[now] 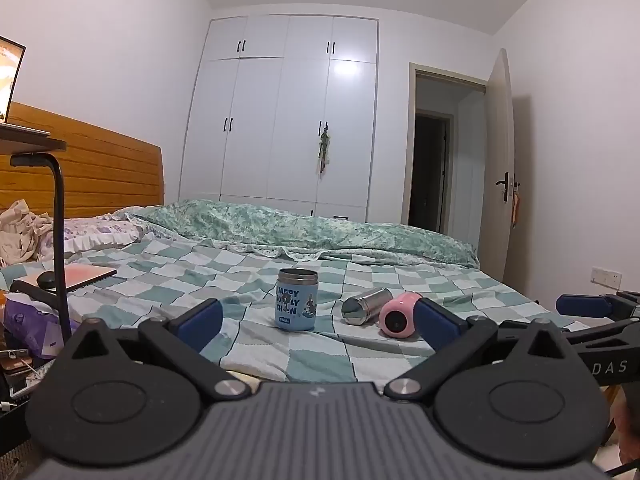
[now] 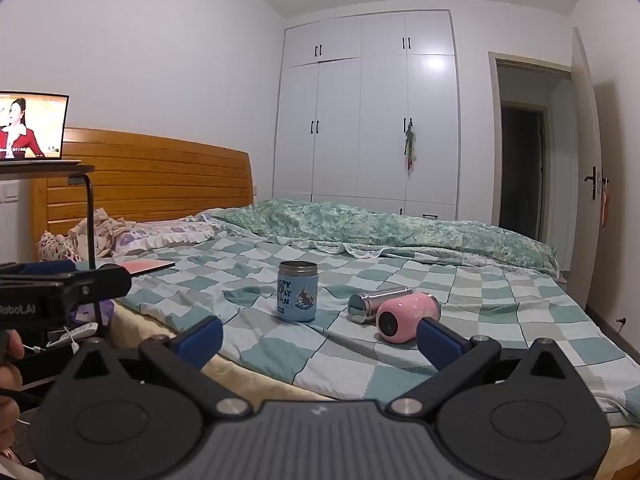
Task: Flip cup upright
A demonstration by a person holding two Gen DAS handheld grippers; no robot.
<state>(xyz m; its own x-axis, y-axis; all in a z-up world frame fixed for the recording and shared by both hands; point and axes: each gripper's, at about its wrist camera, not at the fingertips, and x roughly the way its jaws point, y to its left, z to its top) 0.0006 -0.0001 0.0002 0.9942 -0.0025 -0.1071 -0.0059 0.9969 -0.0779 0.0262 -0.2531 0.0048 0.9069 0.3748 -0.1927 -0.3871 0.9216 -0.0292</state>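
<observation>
1. The left gripper (image 1: 316, 320) is sitting wide open at the bottom of the left wrist view, its blue fingers (image 1: 200, 322) spread far apart and holding nothing.
2. The right gripper (image 2: 320, 334) is likewise gaping open low in the right wrist view, nothing between its blue fingers (image 2: 438, 338).
3. A blue cup (image 1: 297, 299) with cartoon print is standing upright on the checked bedspread (image 1: 224, 276), just left of centre frame in both views.
4. A steel cup (image 1: 366, 306) is lying on its side right of centre, its shiny round end facing the camera.
5. A pink cup (image 1: 399, 314) is lying on its side too, just beside the steel one and to its right; whether the two are touching cannot be told. In both views the right-hand finger of each gripper is overlapping its lower right edge in the picture.
6. A green floral quilt (image 1: 320, 228) is lying bunched across the far side of the bed.
7. A laptop (image 2: 32, 128) is showing a programme at the left edge of the right wrist view, resting on a small bench (image 2: 44, 170) on a black stand.
8. A white wardrobe (image 2: 368, 112) is filling the upper centre of both frames.
</observation>
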